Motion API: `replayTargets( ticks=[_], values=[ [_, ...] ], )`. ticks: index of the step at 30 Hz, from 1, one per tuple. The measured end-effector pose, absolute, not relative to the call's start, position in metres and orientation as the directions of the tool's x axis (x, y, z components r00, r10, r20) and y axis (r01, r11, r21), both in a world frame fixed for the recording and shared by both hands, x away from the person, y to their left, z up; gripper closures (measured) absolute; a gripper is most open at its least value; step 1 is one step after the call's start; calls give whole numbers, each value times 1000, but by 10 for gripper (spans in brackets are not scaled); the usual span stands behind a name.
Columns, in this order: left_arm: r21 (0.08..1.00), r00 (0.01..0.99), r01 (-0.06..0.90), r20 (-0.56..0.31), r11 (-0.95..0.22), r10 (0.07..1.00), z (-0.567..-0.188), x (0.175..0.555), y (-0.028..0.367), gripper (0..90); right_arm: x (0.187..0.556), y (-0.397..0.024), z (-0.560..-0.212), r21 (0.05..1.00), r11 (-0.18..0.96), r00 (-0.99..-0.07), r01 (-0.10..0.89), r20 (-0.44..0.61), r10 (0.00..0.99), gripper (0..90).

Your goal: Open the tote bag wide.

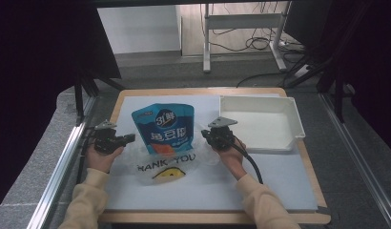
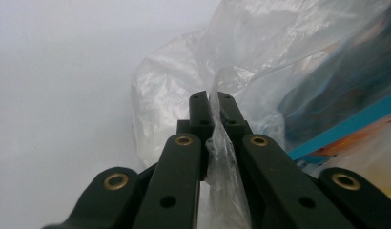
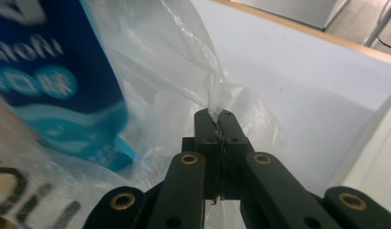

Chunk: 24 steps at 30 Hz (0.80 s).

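Clear plastic bag (image 1: pixel 170 164), printed "THANK YOU", lies at mid-counter (image 1: pixel 279 181), near the front. A blue snack pouch (image 1: pixel 162 128) sits partly inside the bag's mouth, its top sticking out toward the far edge.

Left gripper (image 1: pixel 129 139): fingers (image 2: pixel 201 112) closed on a pinch of bag film at the left rim. Right gripper (image 1: pixel 206 134): fingers (image 3: pixel 206 125) likewise clamped on a thin fold of film at the right rim.

Risks, as judged:
- Both holds are on thin, slick film. A hard pull apart could let it slip from the fingers or tear at the pinch.
- Uneven lift could tip the pouch and slide it out of the open mouth.
- If only one layer is caught, the mouth may not spread.

Surroundings: white tray (image 1: pixel 293 124) stands just beside the right gripper, on the far right of the counter. The right hand's cable (image 1: pixel 251 164) trails across the front. The tray wall could block a wide outward swing on that side; the left side looks free.
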<state>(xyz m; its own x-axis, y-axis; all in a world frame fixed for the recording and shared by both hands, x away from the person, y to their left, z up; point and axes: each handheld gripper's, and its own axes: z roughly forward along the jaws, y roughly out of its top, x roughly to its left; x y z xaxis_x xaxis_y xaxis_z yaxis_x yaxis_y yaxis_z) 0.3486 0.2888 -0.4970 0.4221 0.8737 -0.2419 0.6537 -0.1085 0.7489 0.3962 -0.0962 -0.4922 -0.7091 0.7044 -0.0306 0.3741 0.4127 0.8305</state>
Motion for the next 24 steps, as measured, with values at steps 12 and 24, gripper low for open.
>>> replayTargets(
  ticks=[12,24],
  values=[
    [719,414,686,-259,-112,873,-519,353,284,881,398,-94,-514,804,450,-687,389,-72,723,883],
    [687,402,716,-263,-122,877,-534,355,282,880,404,-93,-531,759,481,-695,440,-51,717,883]
  ],
)
